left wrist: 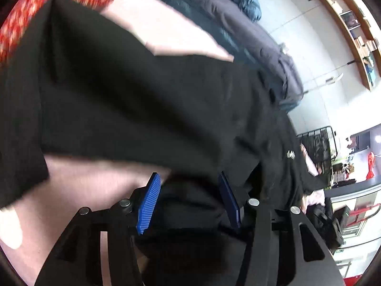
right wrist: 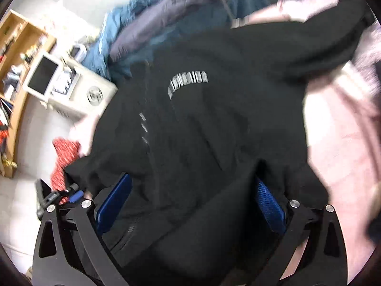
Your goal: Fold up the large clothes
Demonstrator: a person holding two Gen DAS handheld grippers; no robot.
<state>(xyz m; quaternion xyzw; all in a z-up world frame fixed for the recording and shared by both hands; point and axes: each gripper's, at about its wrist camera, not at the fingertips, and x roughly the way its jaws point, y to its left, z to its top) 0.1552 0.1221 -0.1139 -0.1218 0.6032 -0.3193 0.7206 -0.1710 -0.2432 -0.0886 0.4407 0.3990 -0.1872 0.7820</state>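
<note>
The right gripper [right wrist: 190, 205] hangs over a black sweatshirt [right wrist: 202, 124] with blurred white lettering [right wrist: 188, 83] on it, its blue-padded jaws spread wide with the fabric bunched between them. The sweatshirt lies on a pink sheet [right wrist: 338, 138]. Beyond it lie a blue and grey duvet [right wrist: 152, 23], a red patterned cloth [right wrist: 64, 157] and a wooden shelf [right wrist: 16, 54].

A pink-covered bed [right wrist: 338, 131] carries the black garment [right wrist: 202, 119], spread across it with white lettering up. A red patterned cloth [right wrist: 63, 157] lies at its edge, possibly a pillow.
</note>
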